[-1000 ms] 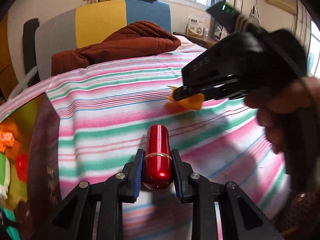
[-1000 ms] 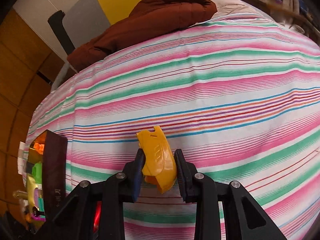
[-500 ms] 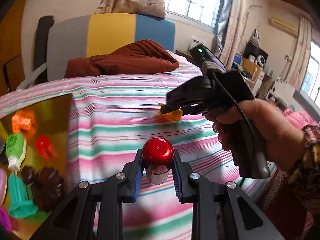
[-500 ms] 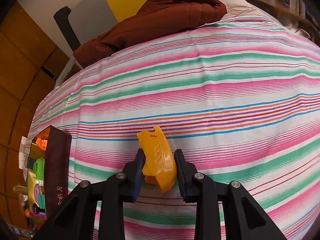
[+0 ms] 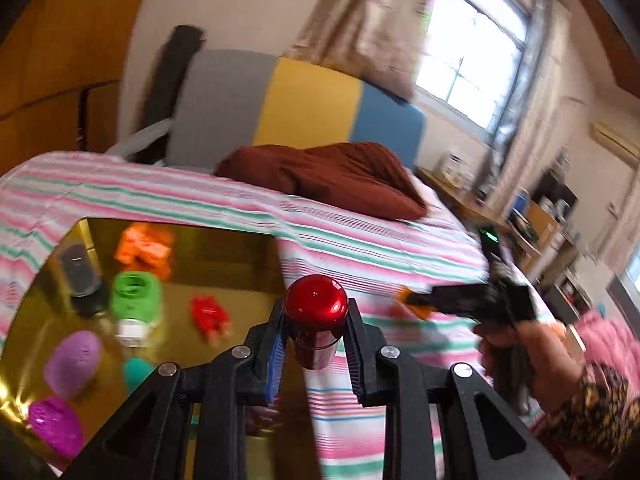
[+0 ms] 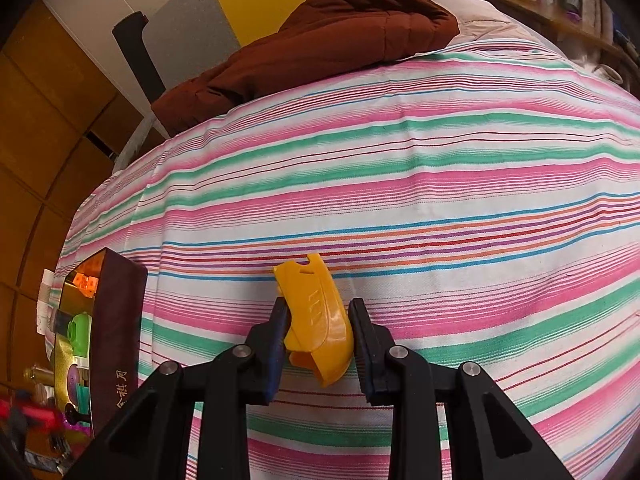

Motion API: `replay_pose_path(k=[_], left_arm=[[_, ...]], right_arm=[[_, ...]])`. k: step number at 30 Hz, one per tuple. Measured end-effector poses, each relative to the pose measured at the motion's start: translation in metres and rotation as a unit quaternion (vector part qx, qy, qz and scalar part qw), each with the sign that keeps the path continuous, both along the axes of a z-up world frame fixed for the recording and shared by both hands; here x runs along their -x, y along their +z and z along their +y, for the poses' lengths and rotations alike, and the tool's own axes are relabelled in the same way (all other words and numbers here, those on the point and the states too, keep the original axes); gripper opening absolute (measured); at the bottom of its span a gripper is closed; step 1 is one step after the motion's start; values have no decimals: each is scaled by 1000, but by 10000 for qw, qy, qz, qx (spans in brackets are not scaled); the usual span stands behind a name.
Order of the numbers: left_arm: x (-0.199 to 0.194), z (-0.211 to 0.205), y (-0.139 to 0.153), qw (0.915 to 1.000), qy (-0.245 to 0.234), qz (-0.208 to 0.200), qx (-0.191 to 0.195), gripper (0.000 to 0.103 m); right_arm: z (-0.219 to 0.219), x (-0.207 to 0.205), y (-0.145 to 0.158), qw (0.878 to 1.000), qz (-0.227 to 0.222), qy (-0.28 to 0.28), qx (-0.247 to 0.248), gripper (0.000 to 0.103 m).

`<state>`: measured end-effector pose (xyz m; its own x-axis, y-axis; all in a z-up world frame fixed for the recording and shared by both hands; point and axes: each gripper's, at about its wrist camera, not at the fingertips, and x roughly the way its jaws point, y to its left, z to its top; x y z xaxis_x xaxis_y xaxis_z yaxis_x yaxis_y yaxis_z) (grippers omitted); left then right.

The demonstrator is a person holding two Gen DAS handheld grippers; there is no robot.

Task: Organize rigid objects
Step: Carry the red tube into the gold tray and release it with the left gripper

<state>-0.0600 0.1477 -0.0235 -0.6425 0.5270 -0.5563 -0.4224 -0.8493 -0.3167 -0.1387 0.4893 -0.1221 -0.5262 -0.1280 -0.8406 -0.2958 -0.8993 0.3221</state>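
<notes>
Left gripper (image 5: pixel 315 332) clenched on red cylinder (image 5: pixel 316 316) above gold-lined box (image 5: pixel 240 248) holding toys; right gripper (image 6: pixel 318 322) grasping yellow plastic piece (image 6: pixel 316 312) over striped bed (image 6: pixel 440 200); brown jacket (image 6: pixel 320 40) behind.

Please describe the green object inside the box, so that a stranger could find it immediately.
On the striped bedsheet lies an open box with a gold lining. Among the small things inside it, the green object is near the middle. It alone is bright green, with a round opening and a white base.
</notes>
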Motion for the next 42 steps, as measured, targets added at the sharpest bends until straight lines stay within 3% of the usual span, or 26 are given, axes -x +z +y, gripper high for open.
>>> replay_pose_path(k=[8,23,30,36,42], left_arm=[[45,-37,-28,9948,624,-789,165,26],[74,-29,-66,9846,496,-1430,874,26],[82,-22,-66,9831,416,-1484,986,26],[82,-15,-63,9800,372,-1372,1396,26],[90,-13,-64,9787,444,-1449,1383,26]], right_arm=[[-4,1,5,9999,110,56,-109,30],[-31,1,28,9942,837,561,-369,30],[-35,2,25,9939,775,659,-436,30],[-34,2,26,9935,793,649,-505,30],[-37,2,27,9926,814,718,-540,30]])
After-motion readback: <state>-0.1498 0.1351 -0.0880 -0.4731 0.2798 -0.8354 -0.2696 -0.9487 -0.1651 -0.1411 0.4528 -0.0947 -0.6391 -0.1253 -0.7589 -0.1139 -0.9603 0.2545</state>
